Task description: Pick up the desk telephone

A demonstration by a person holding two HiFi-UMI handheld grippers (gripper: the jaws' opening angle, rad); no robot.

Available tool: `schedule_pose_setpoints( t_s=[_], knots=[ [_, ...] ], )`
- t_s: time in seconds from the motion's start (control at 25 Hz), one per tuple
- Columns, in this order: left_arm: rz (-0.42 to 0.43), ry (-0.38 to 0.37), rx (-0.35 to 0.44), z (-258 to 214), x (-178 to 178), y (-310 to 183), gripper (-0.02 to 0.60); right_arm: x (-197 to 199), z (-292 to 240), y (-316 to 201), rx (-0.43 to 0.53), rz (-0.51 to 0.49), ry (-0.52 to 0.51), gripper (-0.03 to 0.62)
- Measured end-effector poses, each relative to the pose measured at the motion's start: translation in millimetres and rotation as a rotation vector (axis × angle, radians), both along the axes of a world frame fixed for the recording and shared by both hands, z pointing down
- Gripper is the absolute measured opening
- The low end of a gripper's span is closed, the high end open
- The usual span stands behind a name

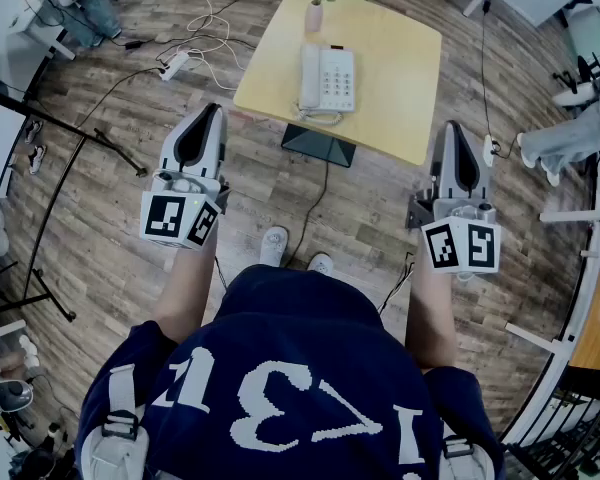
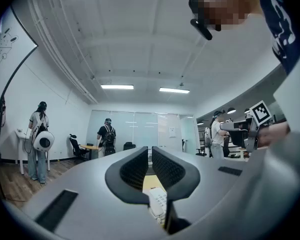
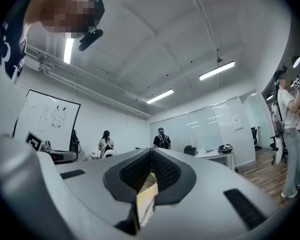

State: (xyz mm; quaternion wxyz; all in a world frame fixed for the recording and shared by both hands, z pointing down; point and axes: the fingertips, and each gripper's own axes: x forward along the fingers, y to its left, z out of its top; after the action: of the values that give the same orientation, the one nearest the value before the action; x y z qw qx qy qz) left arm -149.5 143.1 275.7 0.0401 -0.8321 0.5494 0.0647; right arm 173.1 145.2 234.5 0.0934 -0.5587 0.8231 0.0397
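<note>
**Both grippers short of the table, telephone untouched**

We stand on the table's (image 1: 400, 88) near side, with a strip of wooden floor (image 1: 100, 238) between our shoes (image 1: 273, 245) and its edge. The desk telephone (image 1: 327, 78) lies flat on the table's left half. Its handset runs along its left side, and its coiled cord reaches close to the table's near edge. A pink vase (image 1: 314, 15) with greenery stands at the table's far edge, just behind the telephone. The table's right half is open top.

The left gripper (image 1: 208, 118) hangs off the table's near-left corner, jaws closed together and holding nothing. The right gripper (image 1: 457, 138) hangs off the near-right corner, jaws likewise pressed together and empty. Both are well apart from the telephone.

Cables (image 1: 195, 28) trail over the floor left of the table. A dark panel (image 1: 320, 145) sits under the table's near edge.
</note>
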Motion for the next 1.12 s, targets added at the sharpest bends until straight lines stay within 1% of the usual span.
schedule_pose_setpoints(
  t_s=[0.24, 0.32, 0.44, 0.6, 0.72, 0.88, 1.0, 1.12],
  knots=[
    [-0.024, 0.004, -0.002, -3.8, 7.2, 4.9, 0.035, 1.3, -4.4, 6.5, 0.008, -0.028, 0.001, 0.028],
    [-0.034, 0.003, -0.003, -4.4, 11.0, 6.3, 0.035, 4.6, -6.2, 8.2, 0.012, -0.043, -0.014, 0.028],
    [-0.051, 0.005, -0.001, -6.4, 20.3, 11.0, 0.035, 12.2, -9.6, 10.6, 0.014, -0.081, -0.042, 0.029],
    [-0.081, 0.013, 0.009, -8.6, 27.5, 18.9, 0.035, 15.8, -14.6, 9.4, 0.026, -0.132, -0.040, 0.029],
    [-0.089, 0.020, 0.011, -5.6, 29.7, 15.6, 0.035, 13.5, -12.7, -0.5, 0.022, -0.155, -0.048, 0.029],
    [-0.090, 0.016, 0.008, -2.1, 27.9, -10.1, 0.035, 5.7, -8.2, -27.0, 0.014, -0.170, -0.035, 0.029],
    [-0.073, 0.014, 0.016, -0.9, 21.5, -43.4, 0.035, -1.1, -6.2, -58.7, 0.011, -0.153, -0.040, 0.029],
    [-0.073, 0.001, 0.027, 0.4, 7.0, -85.2, 0.035, -18.2, -3.1, -98.7, 0.003, -0.148, -0.037, 0.029]
  ],
)
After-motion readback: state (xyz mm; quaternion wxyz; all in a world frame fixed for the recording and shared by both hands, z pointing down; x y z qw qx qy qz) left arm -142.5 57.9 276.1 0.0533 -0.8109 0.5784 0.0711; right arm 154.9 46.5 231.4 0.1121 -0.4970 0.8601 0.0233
